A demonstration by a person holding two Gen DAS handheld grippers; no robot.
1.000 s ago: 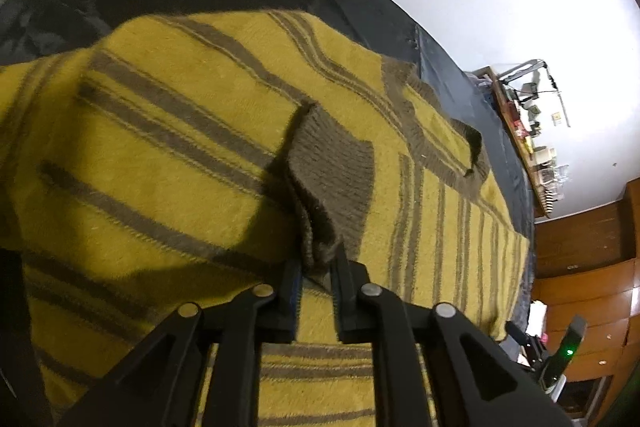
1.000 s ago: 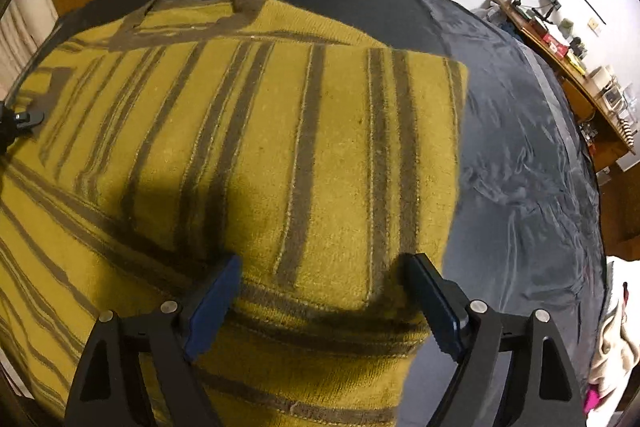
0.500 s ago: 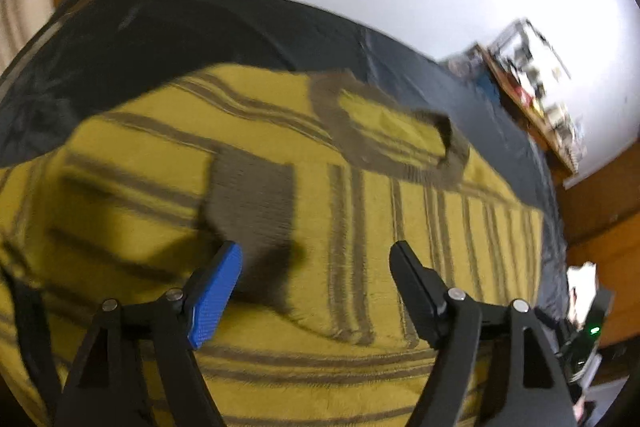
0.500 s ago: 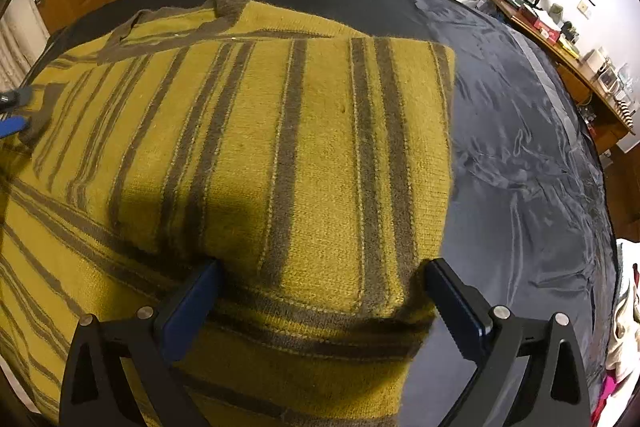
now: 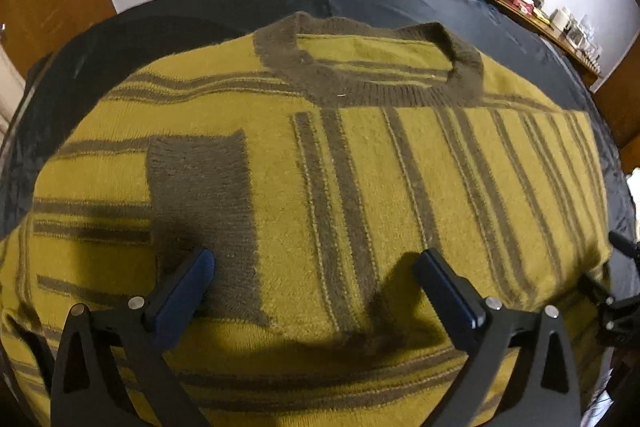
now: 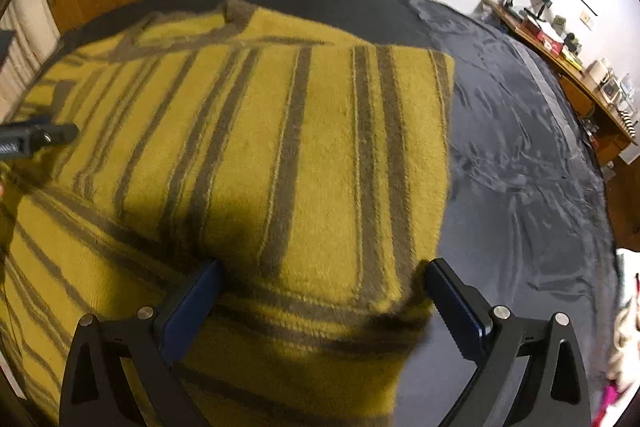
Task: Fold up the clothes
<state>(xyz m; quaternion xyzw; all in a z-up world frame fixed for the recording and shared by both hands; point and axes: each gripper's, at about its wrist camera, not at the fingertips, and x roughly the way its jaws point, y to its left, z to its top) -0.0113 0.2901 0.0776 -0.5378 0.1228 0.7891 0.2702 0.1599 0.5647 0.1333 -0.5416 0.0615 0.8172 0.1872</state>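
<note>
- Two grippers over one garment: a mustard-yellow sweater (image 5: 360, 187) with brown stripes, spread on a dark grey sheet (image 6: 520, 167) that covers the work surface.
- Left wrist view, far left: brown sleeve cuff (image 5: 200, 187) lies flat on the sweater's front, folded in over the body. Its lower end sits just ahead of the left finger's blue pad.
- Left gripper (image 5: 314, 283): jaws have just been opening and now stand spread wide. Cuff and striped knit lie under the gap, but neither pad presses on cloth; nothing gripped.
- Centre top of that view: brown ribbed collar (image 5: 372, 67), facing the far edge of the sheet.
- Far right of that view: black parts of the other gripper show at the sweater's right side.
- Right wrist view, far left edge: a dark finger of the other gripper pokes in over the knit.
- Centre: the sweater's right side is folded over onto the body, the fold making a straight edge along the sheet.
- Right gripper (image 6: 324, 287): jaws spread wide, straddling the lower corner of the folded panel. Pads clear of the fabric; holding nothing.
- Right: bare wrinkled sheet, then a wooden shelf (image 6: 568, 67) of small clutter along the white wall.
- Bottom right edge: pale and pink cloth, too cropped to identify.
</note>
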